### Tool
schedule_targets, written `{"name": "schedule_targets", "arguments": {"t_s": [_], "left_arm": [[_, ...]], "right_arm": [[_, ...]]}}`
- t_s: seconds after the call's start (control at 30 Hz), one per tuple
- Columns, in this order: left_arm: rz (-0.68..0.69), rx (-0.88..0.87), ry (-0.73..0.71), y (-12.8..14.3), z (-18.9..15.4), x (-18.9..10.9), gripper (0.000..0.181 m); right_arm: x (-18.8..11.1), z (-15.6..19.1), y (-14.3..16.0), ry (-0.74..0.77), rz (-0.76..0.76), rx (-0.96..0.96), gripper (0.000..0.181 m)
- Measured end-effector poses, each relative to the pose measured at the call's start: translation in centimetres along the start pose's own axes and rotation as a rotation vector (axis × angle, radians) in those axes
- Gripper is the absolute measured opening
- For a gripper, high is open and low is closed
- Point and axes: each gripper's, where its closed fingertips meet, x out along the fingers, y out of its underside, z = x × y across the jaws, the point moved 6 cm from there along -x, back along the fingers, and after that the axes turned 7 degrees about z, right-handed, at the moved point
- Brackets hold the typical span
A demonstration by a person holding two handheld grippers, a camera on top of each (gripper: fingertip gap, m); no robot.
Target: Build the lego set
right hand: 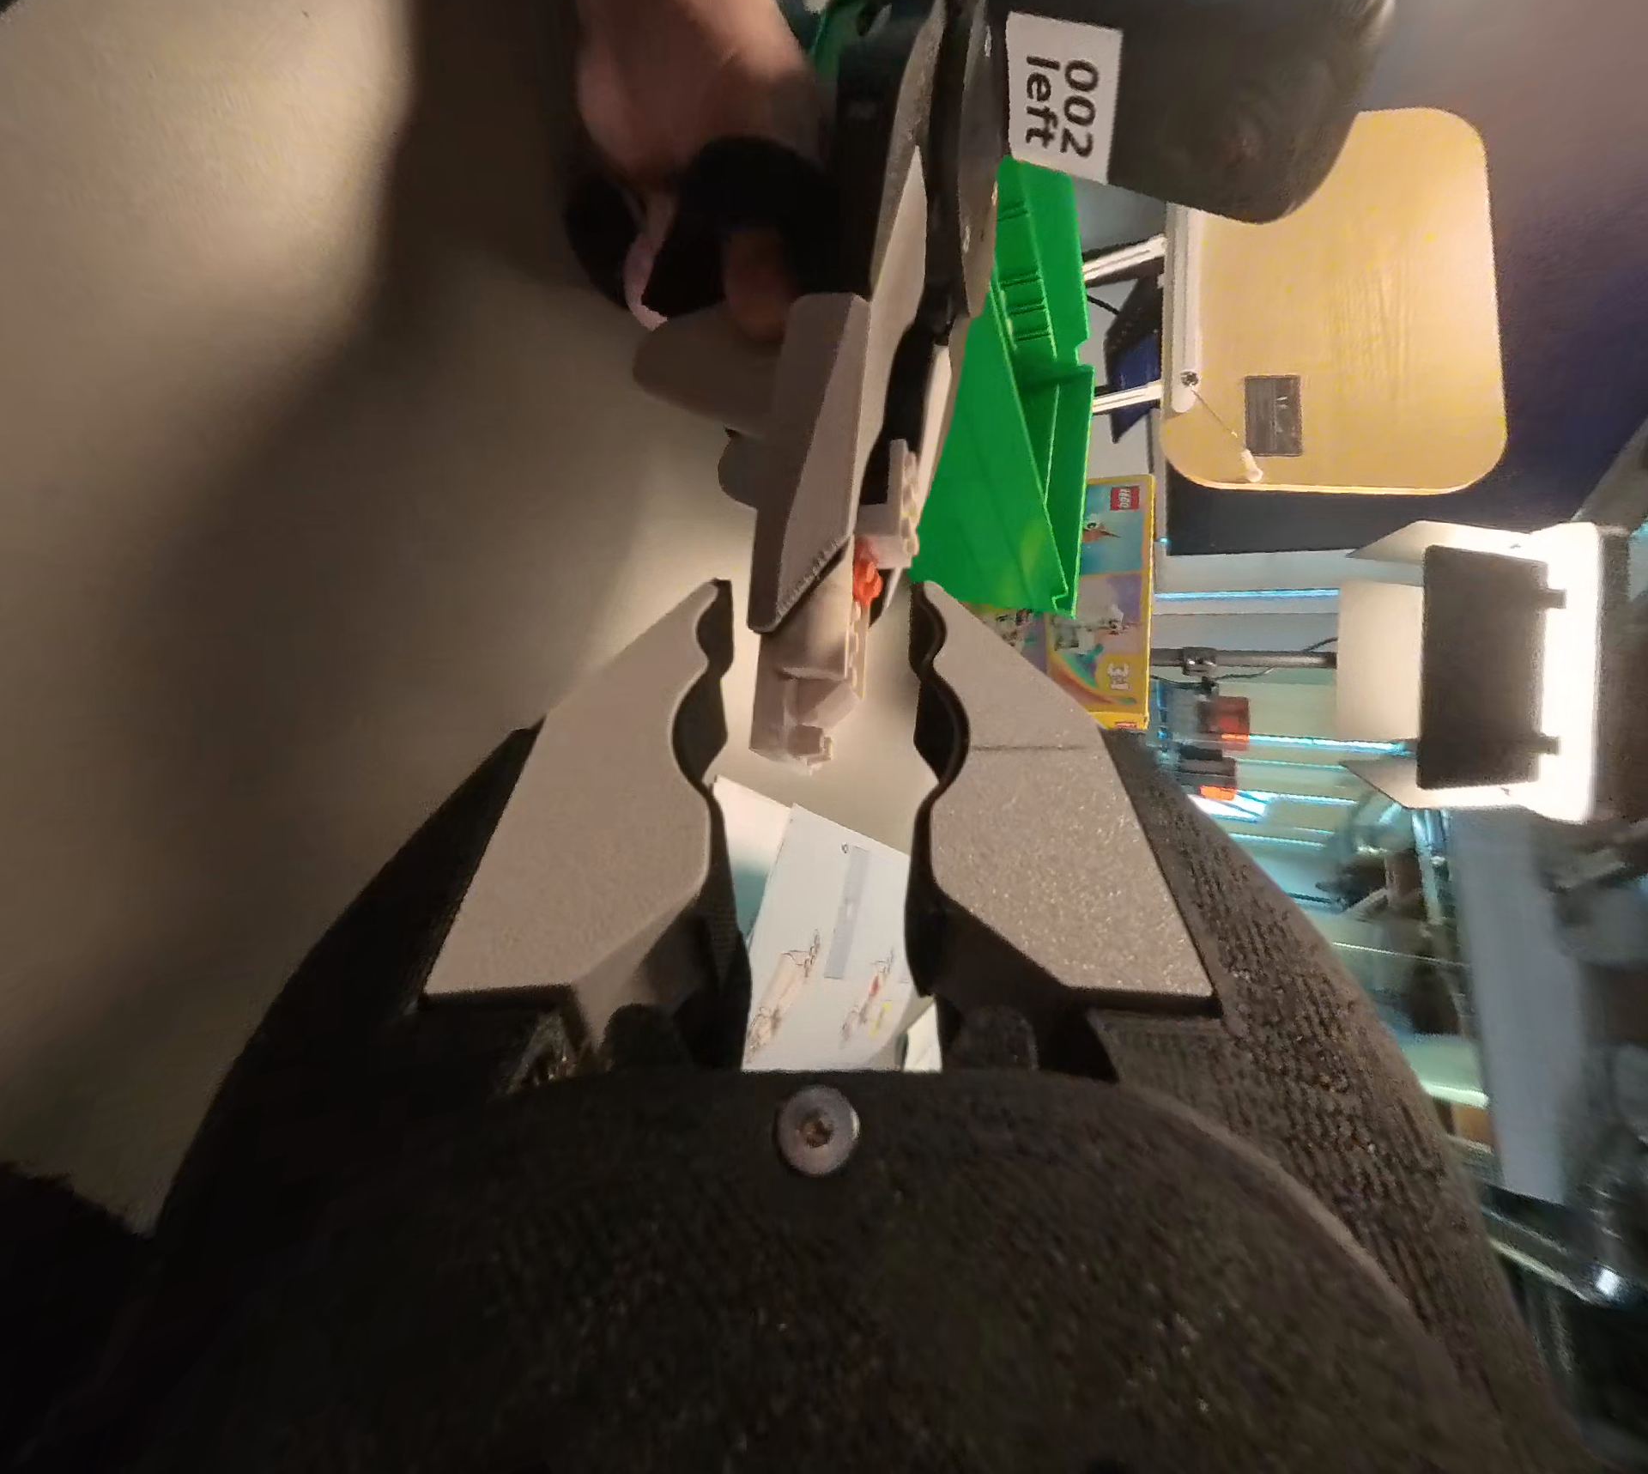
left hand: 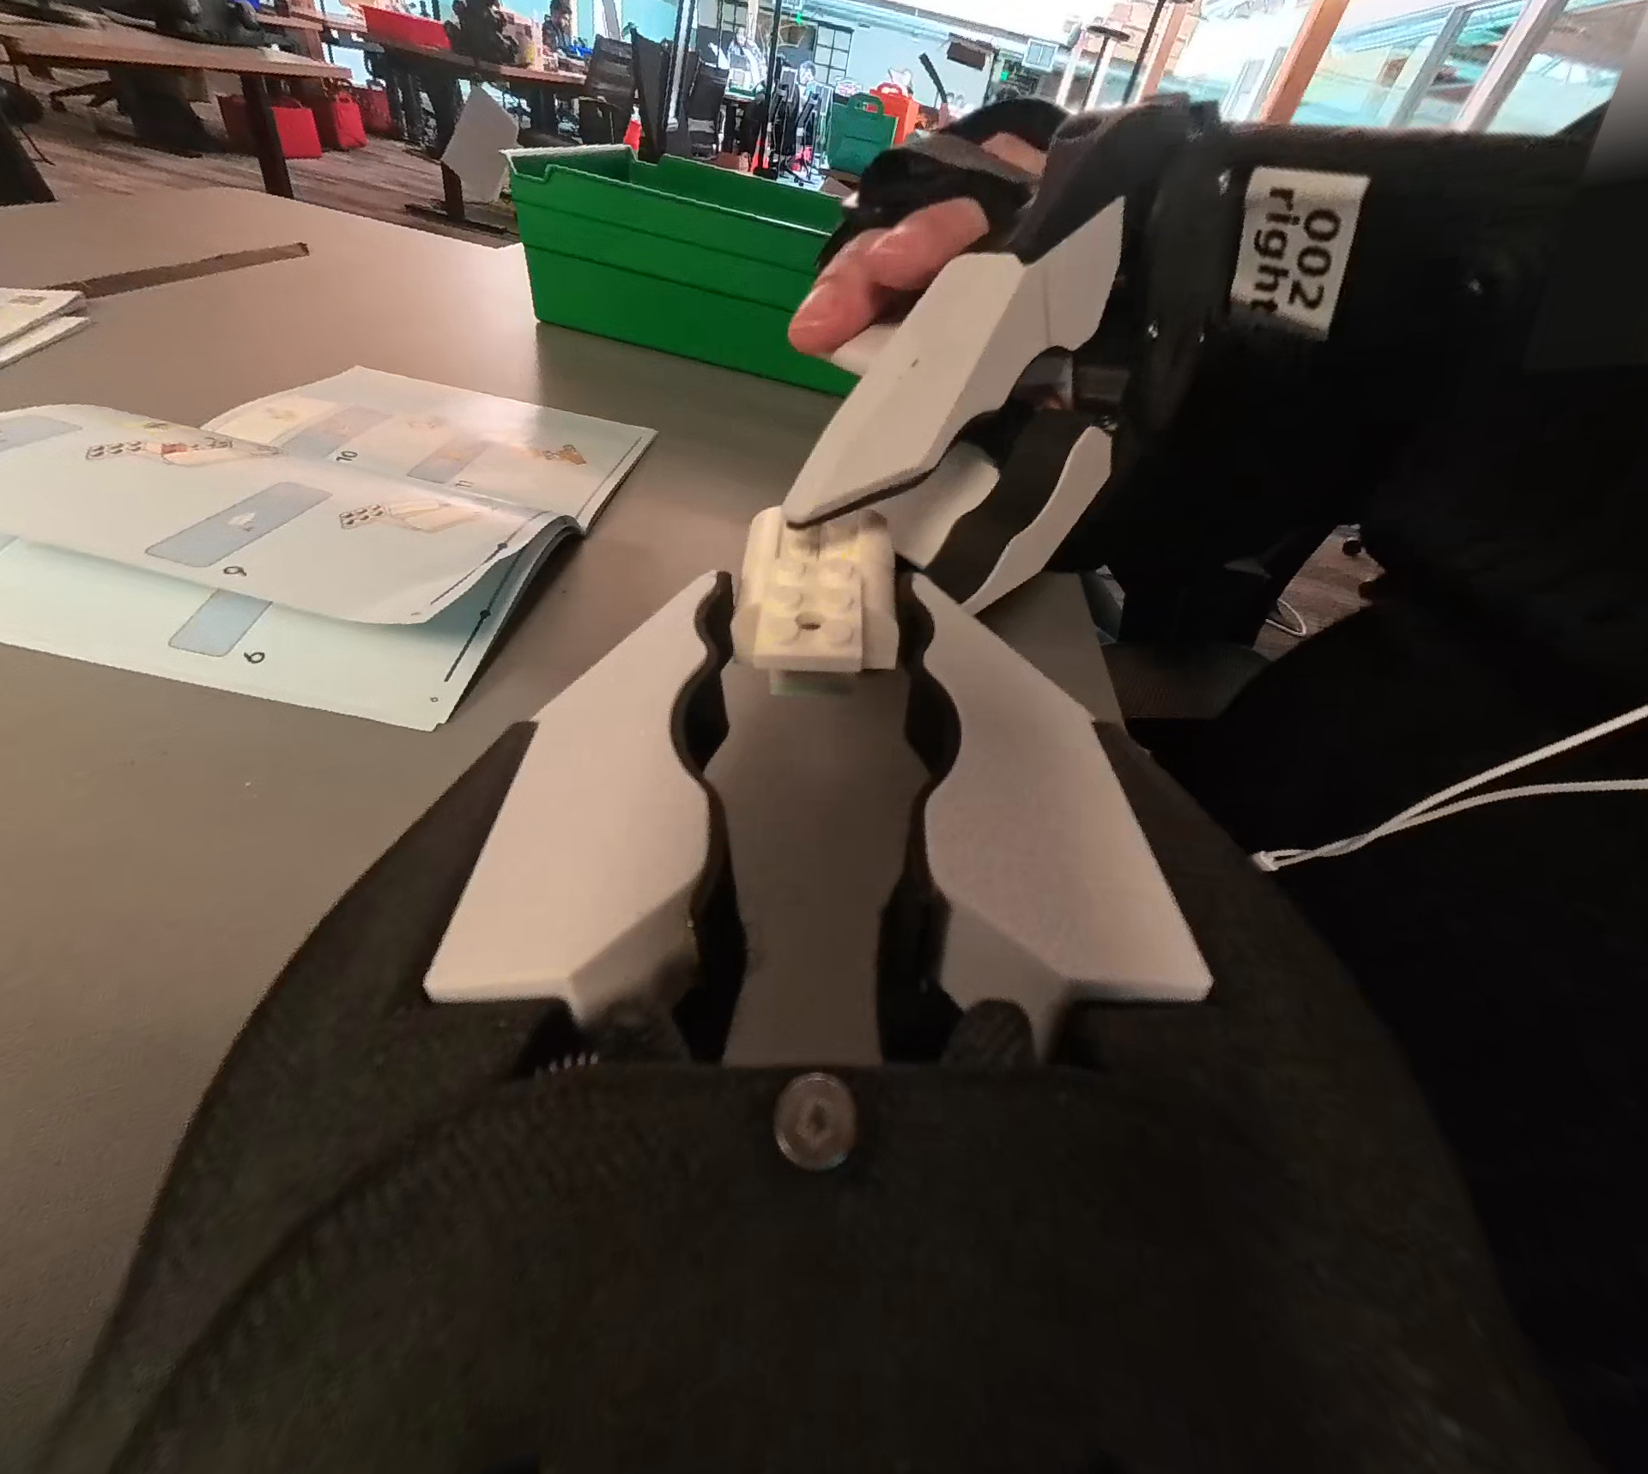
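Note:
My left gripper (left hand: 816,593) is shut on a small white Lego assembly (left hand: 816,611) with studs on top, held above the grey table (left hand: 178,851). My right gripper (left hand: 887,562) comes in from the upper right with its jaws apart. One fingertip (left hand: 803,512) rests on the assembly's top studs and the other is beside it on the right. In the right wrist view my right gripper (right hand: 822,595) straddles the white assembly (right hand: 803,682), which has a small orange piece (right hand: 867,582) on it. The left gripper (right hand: 829,593) shows side-on, gripping it.
An open instruction booklet (left hand: 312,512) lies on the table to the left and also shows in the right wrist view (right hand: 829,941). A green bin (left hand: 678,272) stands behind it. A Lego box (right hand: 1115,602) stands beyond the bin. The table's right edge is close by. Only a small space, under 4 cm, lies between the two pairs of fingers.

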Motion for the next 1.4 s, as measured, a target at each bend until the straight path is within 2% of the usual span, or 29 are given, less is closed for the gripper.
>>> {"name": "schedule_targets", "arguments": {"t_s": [0.43,0.67,0.87,1.07,1.2,1.4], "left_arm": [[0.035,-0.049,0.029,0.3,0.0,0.2,0.035],[0.029,-0.132,0.08,0.3,0.0,0.4,0.035],[0.033,-0.133,0.075,0.4,0.1,0.3,0.035],[0.001,-0.142,0.042,0.1,0.4,0.0,0.043],[-0.036,-0.141,0.062,-0.2,0.3,-0.2,0.036],[-0.115,-0.127,0.054,-0.8,0.3,-0.8,0.04]], "right_arm": [[0.7,0.5,-0.2,-0.008,0.033,-0.1,0.026],[0.5,0.6,-0.2,-0.028,0.047,-0.158,0.018],[0.6,0.7,-0.1,-0.01,0.039,-0.132,0.018],[0.6,0.5,0.0,0.062,0.025,-0.085,0.018],[0.4,0.2,0.1,0.135,0.023,-0.059,0.018],[0.0,-0.6,0.3,0.226,0.029,-0.025,0.018]]}}
